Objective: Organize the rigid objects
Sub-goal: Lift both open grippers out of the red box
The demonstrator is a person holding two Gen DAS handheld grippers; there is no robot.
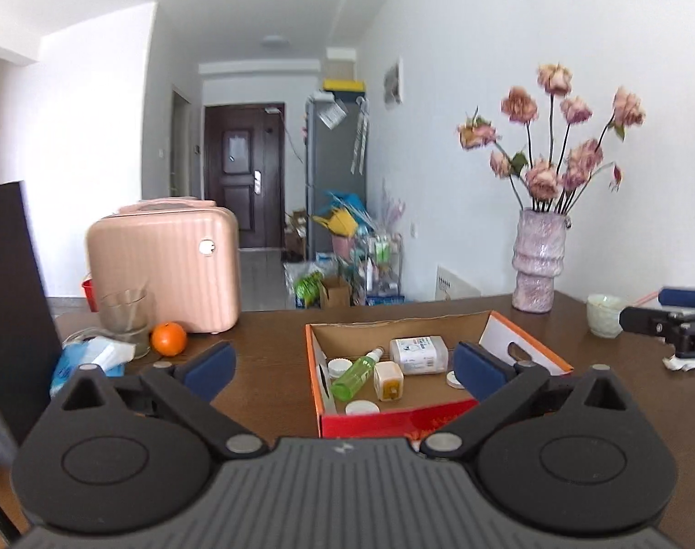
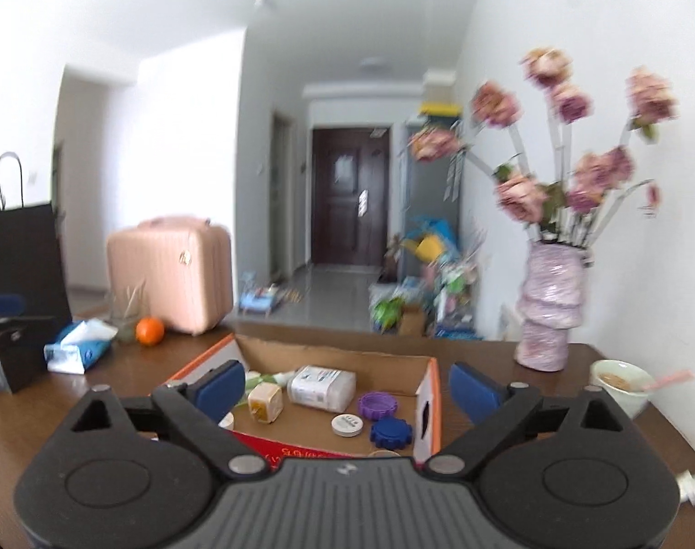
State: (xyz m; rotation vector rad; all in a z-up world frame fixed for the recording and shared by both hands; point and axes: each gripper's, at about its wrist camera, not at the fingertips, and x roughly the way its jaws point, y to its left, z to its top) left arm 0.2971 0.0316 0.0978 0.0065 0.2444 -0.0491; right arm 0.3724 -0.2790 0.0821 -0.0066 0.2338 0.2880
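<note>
An open cardboard box with orange and red sides [image 1: 329,421] [image 2: 432,407] sits on the brown table. In it lie a white bottle [image 1: 418,355] [image 2: 321,386], a green spray bottle [image 1: 354,375], a small yellow-white cube [image 1: 388,380] [image 2: 265,402], white lids [image 1: 362,407] [image 2: 347,425], a purple lid [image 2: 377,405] and a blue lid [image 2: 391,432]. My left gripper [image 1: 345,368] is open and empty above the box's near side. My right gripper [image 2: 347,386] is open and empty over the box. The right gripper also shows at the left wrist view's right edge [image 1: 667,327].
A pink case [image 1: 164,265] [image 2: 171,272], an orange [image 1: 168,338] [image 2: 149,331], a glass [image 1: 125,315] and a tissue pack [image 1: 91,359] [image 2: 77,350] stand left. A black bag [image 1: 9,302] is far left. A flower vase [image 1: 537,261] [image 2: 548,306] and a cup [image 1: 603,315] [image 2: 622,382] stand right.
</note>
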